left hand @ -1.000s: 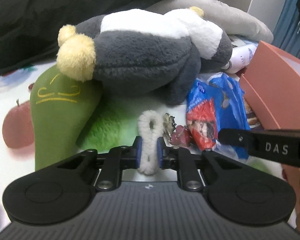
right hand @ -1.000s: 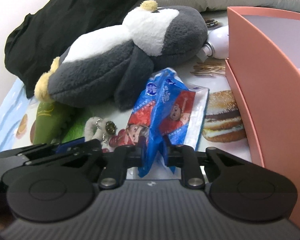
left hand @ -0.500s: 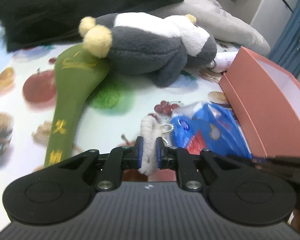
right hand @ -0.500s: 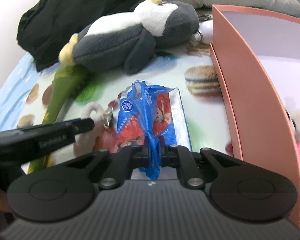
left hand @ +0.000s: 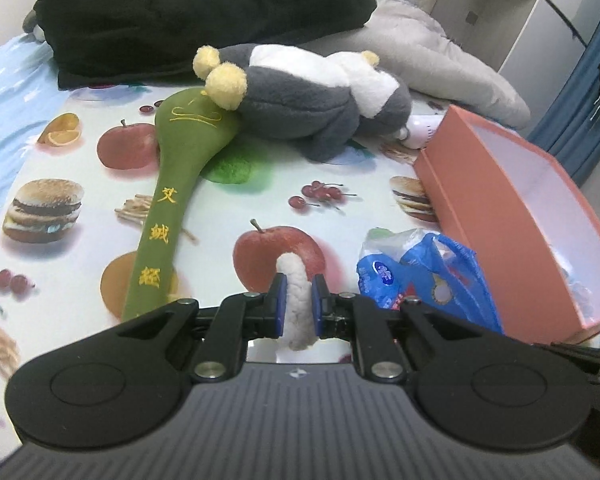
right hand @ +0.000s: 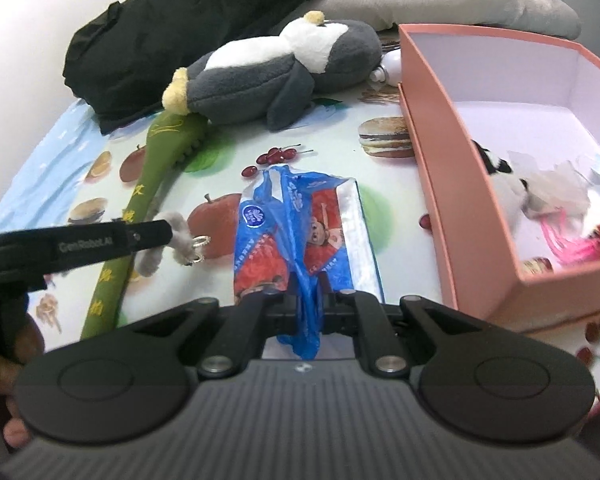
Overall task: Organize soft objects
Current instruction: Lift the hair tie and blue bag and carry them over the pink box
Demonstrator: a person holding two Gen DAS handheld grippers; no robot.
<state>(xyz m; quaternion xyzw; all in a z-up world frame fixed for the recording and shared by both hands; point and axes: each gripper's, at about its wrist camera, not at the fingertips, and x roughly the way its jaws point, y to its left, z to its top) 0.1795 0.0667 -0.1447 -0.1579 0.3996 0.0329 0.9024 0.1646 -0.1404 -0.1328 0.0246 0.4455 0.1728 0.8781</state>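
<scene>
From my feed the penguin plush (left hand: 300,108) looked like matt fleece, and the white fuzzy loop (left hand: 297,308) was rough pile. The blue packet (right hand: 300,232) was glossy crinkly plastic, the pink box (right hand: 452,168) matt card, the tablecloth (left hand: 80,248) smooth and shiny.

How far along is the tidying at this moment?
Partly done: the pink box already holds a few small soft items. In hand: the left gripper pinches a fuzzy white keychain; the right gripper pinches a blue packet. Left: the penguin plush and green plush stick.
</scene>
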